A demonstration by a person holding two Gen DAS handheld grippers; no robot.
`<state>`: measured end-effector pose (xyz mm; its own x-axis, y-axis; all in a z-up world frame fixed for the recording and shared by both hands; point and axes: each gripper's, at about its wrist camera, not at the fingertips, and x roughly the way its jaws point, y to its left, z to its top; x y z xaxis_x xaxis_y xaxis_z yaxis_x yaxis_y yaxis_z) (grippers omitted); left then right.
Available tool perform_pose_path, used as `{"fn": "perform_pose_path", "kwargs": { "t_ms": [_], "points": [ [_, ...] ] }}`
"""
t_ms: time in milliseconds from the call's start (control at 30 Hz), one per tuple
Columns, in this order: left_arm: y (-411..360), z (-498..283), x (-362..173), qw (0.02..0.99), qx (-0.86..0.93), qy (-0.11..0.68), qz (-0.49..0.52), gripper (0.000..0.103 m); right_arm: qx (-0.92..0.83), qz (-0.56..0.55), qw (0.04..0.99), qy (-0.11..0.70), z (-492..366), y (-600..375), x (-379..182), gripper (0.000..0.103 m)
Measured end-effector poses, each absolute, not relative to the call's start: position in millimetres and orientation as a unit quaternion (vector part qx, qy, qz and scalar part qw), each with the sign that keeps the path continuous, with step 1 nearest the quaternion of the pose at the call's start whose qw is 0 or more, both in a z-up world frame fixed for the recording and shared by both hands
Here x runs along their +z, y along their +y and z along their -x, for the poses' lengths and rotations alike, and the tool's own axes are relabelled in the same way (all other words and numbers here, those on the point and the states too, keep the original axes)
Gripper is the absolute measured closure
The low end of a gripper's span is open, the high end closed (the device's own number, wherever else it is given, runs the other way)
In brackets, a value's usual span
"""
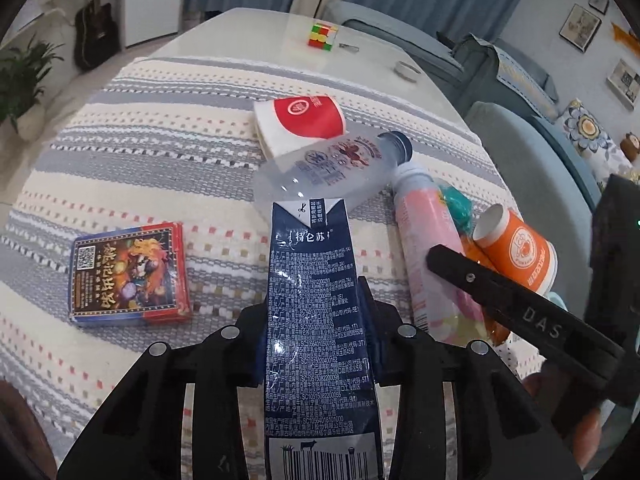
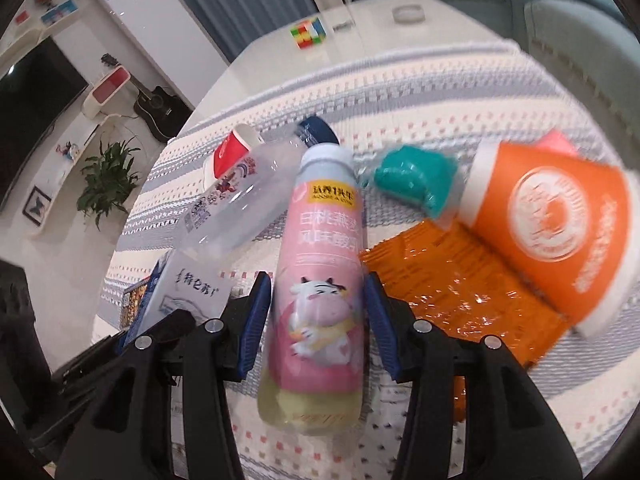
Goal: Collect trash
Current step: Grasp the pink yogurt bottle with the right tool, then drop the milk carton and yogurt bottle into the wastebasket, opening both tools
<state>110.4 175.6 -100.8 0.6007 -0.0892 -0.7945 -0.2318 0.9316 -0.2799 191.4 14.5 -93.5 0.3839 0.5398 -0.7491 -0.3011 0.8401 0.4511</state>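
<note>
My left gripper [image 1: 316, 300] is shut on a dark blue milk carton [image 1: 316, 312], which points toward a clear plastic bottle [image 1: 332, 168] lying on the striped cloth. My right gripper [image 2: 318, 292] is shut on a pink yogurt bottle [image 2: 324, 264]; this bottle also shows in the left wrist view [image 1: 420, 240]. An orange paper cup [image 2: 560, 224], an orange plastic wrapper [image 2: 460, 292] and a teal crumpled wrapper [image 2: 412, 180] lie to the right. A red and white paper cup [image 1: 304, 120] lies behind the clear bottle.
A card box [image 1: 130, 272] lies on the striped cloth [image 1: 160, 152] at the left. A colour cube [image 1: 321, 35] and a small round tin [image 1: 407, 70] sit on the far bare tabletop. Blue chairs [image 1: 532, 160] stand along the right edge.
</note>
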Motion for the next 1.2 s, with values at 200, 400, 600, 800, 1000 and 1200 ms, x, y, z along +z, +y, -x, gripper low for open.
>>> {"fn": "perform_pose_path", "kwargs": {
  "t_ms": [200, 400, 600, 800, 1000, 1200],
  "points": [
    [176.3, -114.3, -101.3, 0.878, 0.037, 0.440, 0.188, 0.069, 0.261, -0.121, 0.813, 0.507, -195.6, 25.3, -98.8, 0.054],
    [177.6, -112.0, -100.5, 0.879, 0.043, 0.435, 0.192, 0.069, 0.268, -0.123, 0.802, 0.519, -200.4, 37.9, -106.6, 0.053],
    [176.8, -112.0, -99.9, 0.880, 0.039, 0.433, 0.193, 0.069, 0.264, -0.114, 0.820, 0.495, -189.5, 31.3, -99.6, 0.055],
    [164.5, -98.6, -70.6, 0.900, 0.016, 0.391, 0.192, 0.069, 0.264, -0.114, 0.851, 0.439, -165.2, 2.7, -55.6, 0.057],
    [139.9, -85.0, -32.1, 0.915, -0.022, 0.357, 0.185, 0.069, 0.254, -0.117, 0.876, 0.393, -131.6, -42.8, -9.8, 0.057],
    [84.3, -69.7, 26.0, 0.935, -0.085, 0.309, 0.149, 0.069, 0.220, -0.123, 0.915, 0.316, -93.8, -109.6, 49.0, 0.057]
  ]
}}
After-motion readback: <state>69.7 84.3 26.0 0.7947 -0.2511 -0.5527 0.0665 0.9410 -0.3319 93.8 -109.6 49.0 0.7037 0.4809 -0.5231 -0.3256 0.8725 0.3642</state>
